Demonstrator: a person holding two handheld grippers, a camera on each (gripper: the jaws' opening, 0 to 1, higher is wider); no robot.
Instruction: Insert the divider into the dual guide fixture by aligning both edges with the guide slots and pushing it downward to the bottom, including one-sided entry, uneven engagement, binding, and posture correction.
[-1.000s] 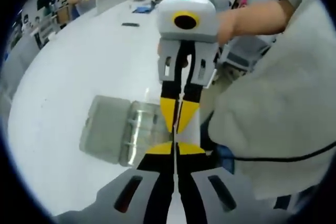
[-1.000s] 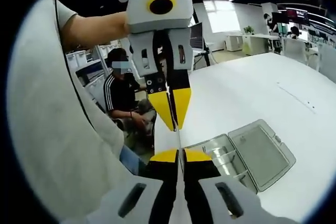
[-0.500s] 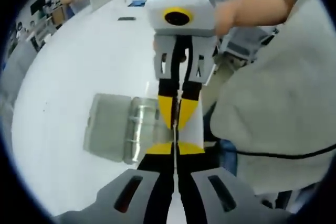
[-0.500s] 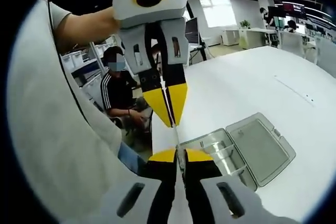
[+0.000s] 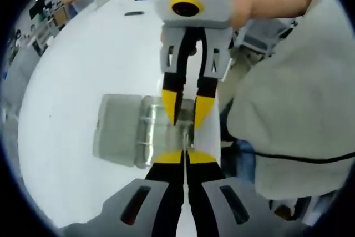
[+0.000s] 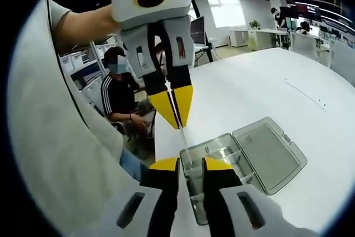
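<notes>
Plainly, the left tool (image 6: 176, 109) alone carries the thin clear plastic divider (image 6: 183, 144). Its yellow-tipped jaws are clenched on the sheet's edge. The right tool (image 6: 191, 165) has its jaws parted to either side of the sheet and grips nothing. The divider hangs over the clear plastic guide fixture (image 6: 222, 156), a shallow box with its hinged lid (image 6: 267, 152) laid flat open. The fixture sits on the white bench (image 6: 266, 98) close to the edge nearest the person. Whether the sheet's lower edge has reached any slot cannot be told.

To do this step well, I would square the sheet to the fixture's ribs and keep it upright. Both edges should enter together. The right tool can steady the free edge. Press down evenly, and if one side binds, lift slightly and level it rather than force it.
</notes>
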